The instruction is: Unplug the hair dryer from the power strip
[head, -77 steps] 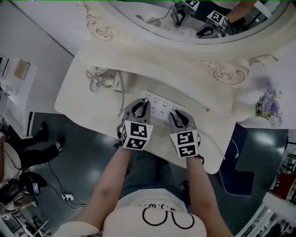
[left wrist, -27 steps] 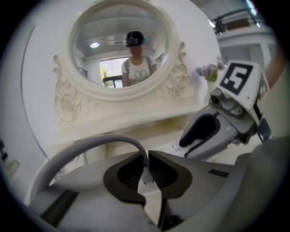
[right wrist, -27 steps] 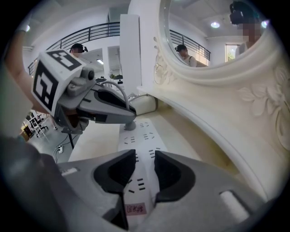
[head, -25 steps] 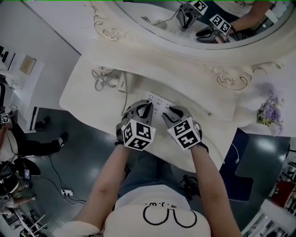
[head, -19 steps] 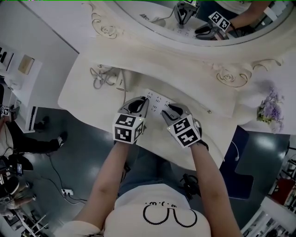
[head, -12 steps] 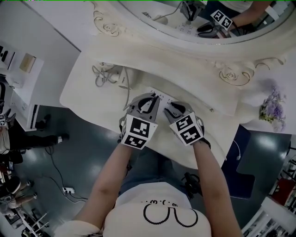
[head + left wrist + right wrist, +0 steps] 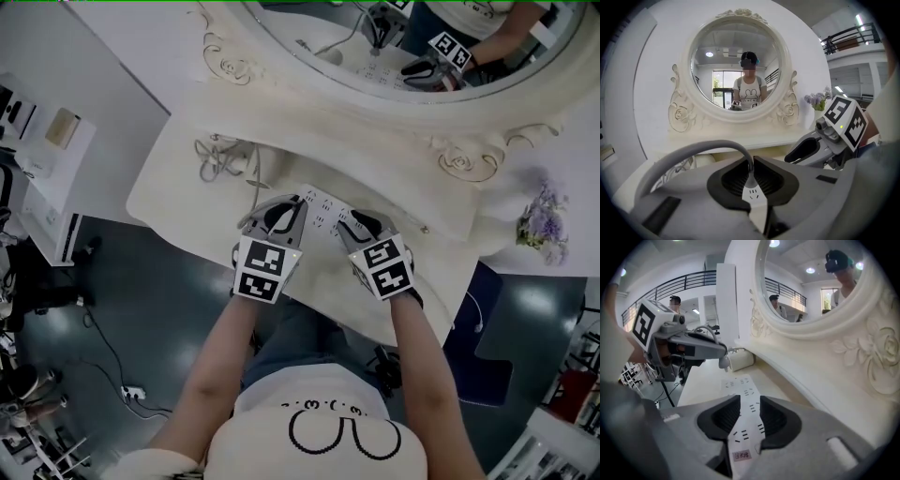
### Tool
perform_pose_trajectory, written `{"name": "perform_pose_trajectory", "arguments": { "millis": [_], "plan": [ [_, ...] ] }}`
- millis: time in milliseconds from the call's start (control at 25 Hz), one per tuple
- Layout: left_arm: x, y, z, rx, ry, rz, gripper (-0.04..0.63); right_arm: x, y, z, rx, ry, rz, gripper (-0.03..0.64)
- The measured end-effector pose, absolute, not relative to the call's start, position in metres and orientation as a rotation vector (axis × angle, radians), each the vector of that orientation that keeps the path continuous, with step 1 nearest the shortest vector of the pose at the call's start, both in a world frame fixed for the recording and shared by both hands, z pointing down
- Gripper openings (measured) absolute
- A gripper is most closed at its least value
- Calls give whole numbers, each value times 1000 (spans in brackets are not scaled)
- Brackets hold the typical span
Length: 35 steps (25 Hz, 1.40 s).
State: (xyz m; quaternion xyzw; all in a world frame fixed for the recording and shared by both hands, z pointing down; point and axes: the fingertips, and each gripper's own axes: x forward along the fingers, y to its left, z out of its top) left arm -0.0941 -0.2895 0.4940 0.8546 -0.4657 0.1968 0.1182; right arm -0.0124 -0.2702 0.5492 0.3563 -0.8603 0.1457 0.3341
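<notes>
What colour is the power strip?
The power strip is white; the right gripper view shows it best.

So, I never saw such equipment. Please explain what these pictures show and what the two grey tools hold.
A person holds a claw in each hand; there is no robot. The head view looks down from a camera on the person's head; the other two views come from a camera on each claw. On the dressing table, in front of an ornate mirror, lies a power strip. The right claw is closed on it. The left claw is closed on a white plug with a grey cable, apparently lifted off the strip.
</notes>
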Motion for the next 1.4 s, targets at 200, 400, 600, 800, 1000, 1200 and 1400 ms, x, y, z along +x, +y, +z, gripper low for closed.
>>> {"name": "perform_pose_trajectory", "arguments": {
  "millis": [200, 400, 600, 800, 1000, 1200, 1400],
  "plan": [
    [-99, -291, 469, 2515, -1411, 505, 35, -6, -267, 513, 995, -2280, 325, 130],
    [-97, -292, 451, 2553, -1420, 475, 37, -6, -263, 492, 1047, -2309, 307, 123],
    [-104, -286, 452, 2520, -1385, 450, 37, -2, -253, 473, 1109, -2344, 303, 109],
    [-128, -277, 493, 2341, -1351, 447, 40, 7, -235, 477, 1172, -2348, 369, 106],
    [-140, -263, 523, 2225, -1351, 407, 41, 14, -217, 490, 1205, -2325, 427, 96],
    [-146, -248, 546, 2186, -1342, 417, 50, 21, -199, 498, 1279, -2295, 466, 91],
    [-144, -242, 564, 2157, -1326, 431, 363, 22, -179, 509, 1319, -2262, 505, 87]
  ]
}}
